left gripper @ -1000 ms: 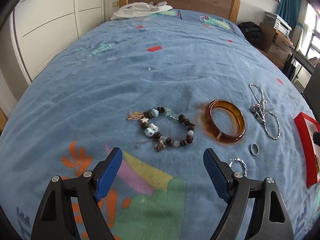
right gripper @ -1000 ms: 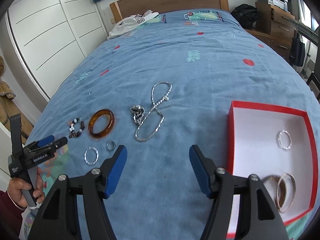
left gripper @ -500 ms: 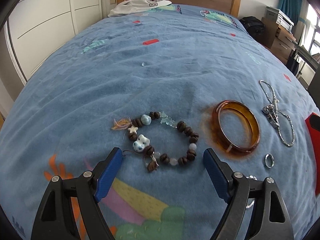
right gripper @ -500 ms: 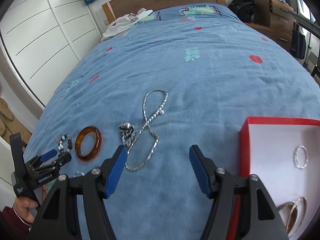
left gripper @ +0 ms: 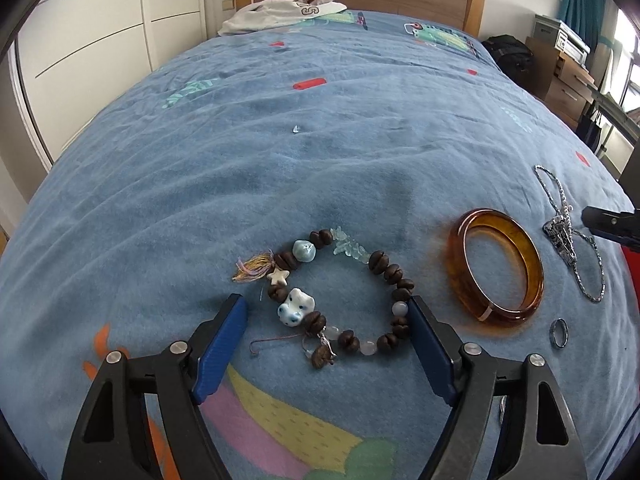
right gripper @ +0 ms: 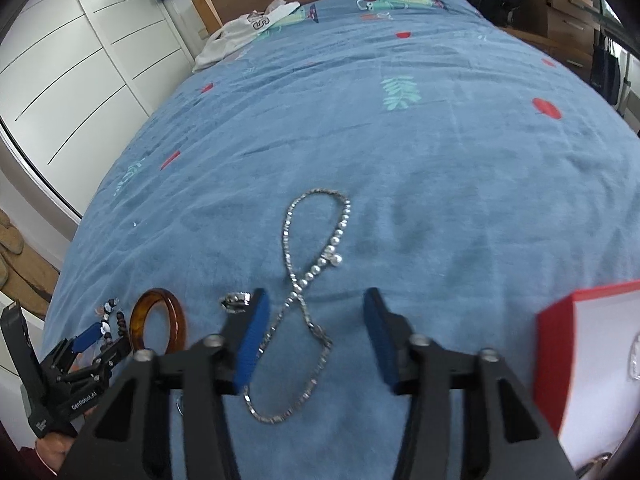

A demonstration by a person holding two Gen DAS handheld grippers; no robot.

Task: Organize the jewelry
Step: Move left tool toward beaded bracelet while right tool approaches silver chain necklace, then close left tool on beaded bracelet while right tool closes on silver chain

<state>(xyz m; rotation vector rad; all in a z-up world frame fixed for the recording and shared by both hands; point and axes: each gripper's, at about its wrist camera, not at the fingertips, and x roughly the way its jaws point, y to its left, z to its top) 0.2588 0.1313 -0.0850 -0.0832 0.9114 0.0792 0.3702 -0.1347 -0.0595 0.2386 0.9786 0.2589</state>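
Observation:
A brown beaded bracelet point(left gripper: 344, 292) with blue-white charms lies on the blue bedspread. My left gripper point(left gripper: 326, 332) is open, its blue pads on either side of the bracelet's near part. An amber bangle point(left gripper: 496, 268) lies to its right, and also shows in the right wrist view point(right gripper: 158, 320). A silver bead necklace point(right gripper: 304, 292) lies in a figure-eight loop. My right gripper point(right gripper: 316, 328) is open, low over its near loop. The red jewelry box point(right gripper: 592, 364) with a white inside stands at the right.
A small ring point(left gripper: 559, 333) lies right of the bangle. A silver clump point(right gripper: 237, 302) lies beside the right gripper's left finger. White clothing point(left gripper: 280, 16) lies by the wooden headboard. White wardrobe doors stand at the left, drawers and a black bag at the right.
Both grippers moved forward and down. The left one now straddles the beaded bracelet. The right one now hangs over the silver necklace, with the red box shifted to the right edge.

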